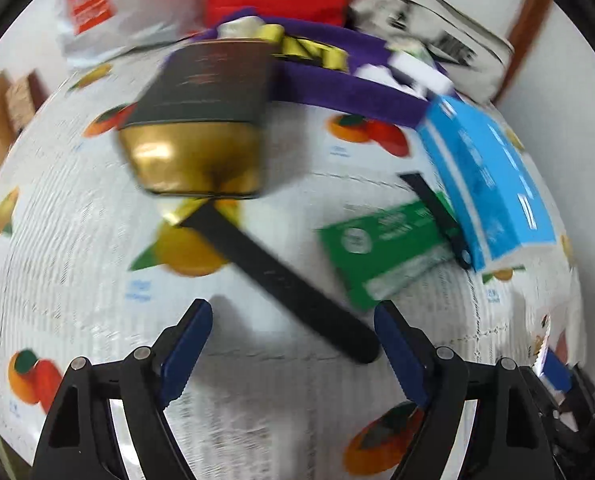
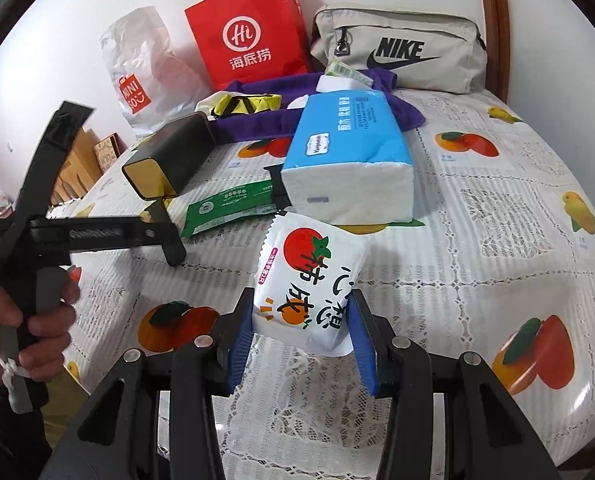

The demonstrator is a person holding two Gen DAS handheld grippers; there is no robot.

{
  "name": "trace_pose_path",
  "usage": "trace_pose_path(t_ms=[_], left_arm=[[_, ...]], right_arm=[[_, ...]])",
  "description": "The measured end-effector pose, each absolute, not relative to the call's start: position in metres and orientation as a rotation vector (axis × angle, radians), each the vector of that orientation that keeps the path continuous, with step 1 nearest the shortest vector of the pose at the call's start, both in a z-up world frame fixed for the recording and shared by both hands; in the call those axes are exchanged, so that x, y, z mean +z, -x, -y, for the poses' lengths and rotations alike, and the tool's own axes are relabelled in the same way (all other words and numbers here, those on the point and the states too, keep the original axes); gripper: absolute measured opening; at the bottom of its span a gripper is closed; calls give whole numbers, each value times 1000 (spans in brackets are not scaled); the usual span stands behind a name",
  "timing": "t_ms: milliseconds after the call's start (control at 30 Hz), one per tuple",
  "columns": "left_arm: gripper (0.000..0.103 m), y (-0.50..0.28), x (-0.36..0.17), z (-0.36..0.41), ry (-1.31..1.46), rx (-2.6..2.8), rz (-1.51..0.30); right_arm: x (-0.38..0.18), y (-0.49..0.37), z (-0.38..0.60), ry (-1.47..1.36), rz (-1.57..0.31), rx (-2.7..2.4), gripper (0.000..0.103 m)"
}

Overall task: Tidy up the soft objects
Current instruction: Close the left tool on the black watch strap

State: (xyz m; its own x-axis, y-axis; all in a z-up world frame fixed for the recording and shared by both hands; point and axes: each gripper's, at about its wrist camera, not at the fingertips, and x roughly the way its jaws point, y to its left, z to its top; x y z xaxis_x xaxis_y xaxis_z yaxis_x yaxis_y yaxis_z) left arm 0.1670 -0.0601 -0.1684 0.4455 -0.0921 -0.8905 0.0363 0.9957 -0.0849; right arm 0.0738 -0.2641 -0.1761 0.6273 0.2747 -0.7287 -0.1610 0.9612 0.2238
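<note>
The right gripper (image 2: 301,344) is squeezing a small white tissue pack (image 2: 309,292) with a red fruit drawn on it. The blue pads press on both sides of its lower half, near the bottom middle of the right wrist picture. It is lifted a little off the table — its top corner reaches up by the big blue tissue pack (image 2: 349,156) behind it.

The left gripper (image 1: 293,352) has its fingers spread wide with nothing between them. It hangs over the bare cloth, low in the left wrist picture, and that picture is blurry.

I think the job now is to carry the little pack to where the soft things go. It is squishy, so hold it gently but firmly, and keep it level so it does not slip out. The empty gripper could go for the green pack (image 1: 381,248) at the right of its view, but a black strap (image 1: 281,280) lies close by — do not snag it.

The table (image 2: 497,200) wears a white lacy cloth with orange fruit and yellow birds. At the back, by a plain white wall, stand a red paper bag (image 2: 249,36), a clear plastic bag (image 2: 137,72), a grey zip bag (image 2: 401,52) and a purple cloth (image 2: 257,124). A black and gold box (image 2: 169,160) sits at the left.
</note>
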Motion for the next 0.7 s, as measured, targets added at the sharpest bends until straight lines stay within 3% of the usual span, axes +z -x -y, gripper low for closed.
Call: trace_pose_path(t_ms=[167, 700], left_arm=[[95, -161, -176, 83, -80, -85, -1082], [93, -138, -166, -2, 59, -47, -1120]], right_arm=[[-179, -75, 268, -146, -870, 230, 45], [-190, -82, 261, -135, -900, 266, 45]])
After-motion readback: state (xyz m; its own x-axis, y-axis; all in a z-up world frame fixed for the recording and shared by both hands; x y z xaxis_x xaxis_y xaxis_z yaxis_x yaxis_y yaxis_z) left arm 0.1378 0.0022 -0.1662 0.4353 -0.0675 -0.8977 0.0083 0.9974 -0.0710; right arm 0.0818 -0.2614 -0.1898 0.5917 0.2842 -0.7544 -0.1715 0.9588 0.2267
